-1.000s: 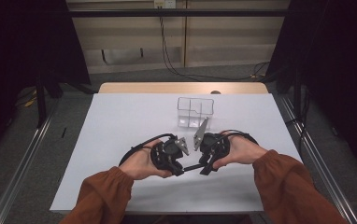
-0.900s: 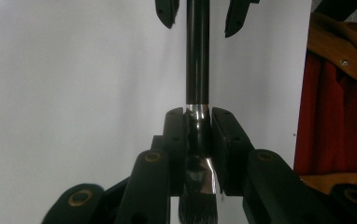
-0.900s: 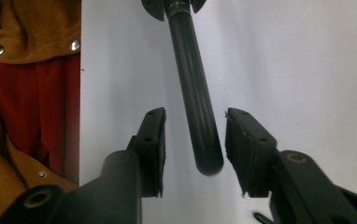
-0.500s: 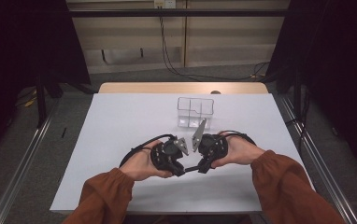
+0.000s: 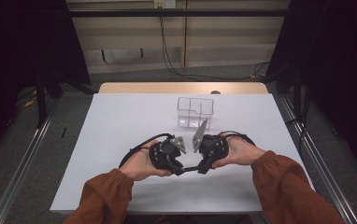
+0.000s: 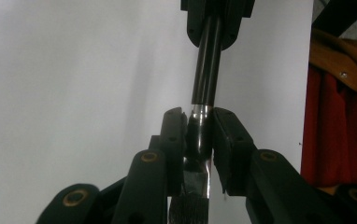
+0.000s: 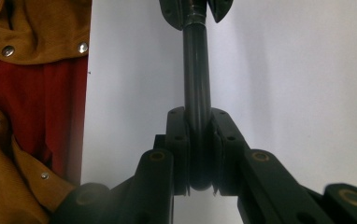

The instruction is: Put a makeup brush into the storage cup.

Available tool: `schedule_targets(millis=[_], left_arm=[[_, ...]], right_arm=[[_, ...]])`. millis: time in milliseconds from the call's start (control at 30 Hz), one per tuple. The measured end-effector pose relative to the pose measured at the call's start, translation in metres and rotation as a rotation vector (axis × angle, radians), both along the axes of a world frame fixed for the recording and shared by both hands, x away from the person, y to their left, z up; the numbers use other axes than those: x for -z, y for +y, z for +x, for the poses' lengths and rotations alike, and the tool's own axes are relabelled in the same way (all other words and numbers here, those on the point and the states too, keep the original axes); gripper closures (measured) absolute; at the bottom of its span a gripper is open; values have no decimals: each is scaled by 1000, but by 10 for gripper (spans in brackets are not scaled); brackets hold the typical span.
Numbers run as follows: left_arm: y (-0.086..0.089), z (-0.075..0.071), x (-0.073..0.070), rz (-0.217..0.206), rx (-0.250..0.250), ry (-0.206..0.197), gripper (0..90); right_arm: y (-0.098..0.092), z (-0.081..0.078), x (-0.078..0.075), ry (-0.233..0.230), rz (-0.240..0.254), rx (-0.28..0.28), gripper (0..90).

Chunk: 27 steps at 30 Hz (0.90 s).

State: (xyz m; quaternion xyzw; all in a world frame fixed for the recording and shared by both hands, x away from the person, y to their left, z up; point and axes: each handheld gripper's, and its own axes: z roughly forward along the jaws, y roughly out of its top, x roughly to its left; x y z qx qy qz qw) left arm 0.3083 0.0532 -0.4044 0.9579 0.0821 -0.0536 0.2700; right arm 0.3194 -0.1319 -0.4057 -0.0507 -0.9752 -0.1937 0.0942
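A slim black brush [image 5: 191, 168] with a silver ferrule is held level just above the white table [image 5: 120, 121], near its front edge, between both grippers. In the left gripper view my left gripper [image 6: 199, 135] is shut on the ferrule, with the dark bristles [image 6: 188, 210] behind the jaws and the handle [image 6: 207, 70] running away to the other gripper. In the right gripper view my right gripper [image 7: 197, 144] is shut on the rounded handle end [image 7: 196, 70]. Seen from the high view, the left gripper [image 5: 180, 170] and right gripper [image 5: 202, 169] point at each other.
A clear plastic box [image 5: 195, 112] with compartments stands just beyond the grippers, towards the table's far side. Rust-coloured sleeves [image 5: 279, 182] come in from the bottom. Metal rails [image 5: 22, 163] run along both table sides, and cables hang at the back wall.
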Motion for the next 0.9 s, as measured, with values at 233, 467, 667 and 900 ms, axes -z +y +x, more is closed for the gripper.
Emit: schedule_targets(millis=[233,467,667,900], left_arm=[[6,2,0,-31,-40,-18,581],[11,-1,1,-44,-105,-65,341],[23,4,3,-94,-192,-89,199],[39,5,4,-133,-246,-102,99]], right_arm=[[-7,2,0,-2,5,39,798],[-14,3,4,3,23,55,798],[-16,1,2,-11,31,71,798],[-24,1,2,-9,34,98,798]])
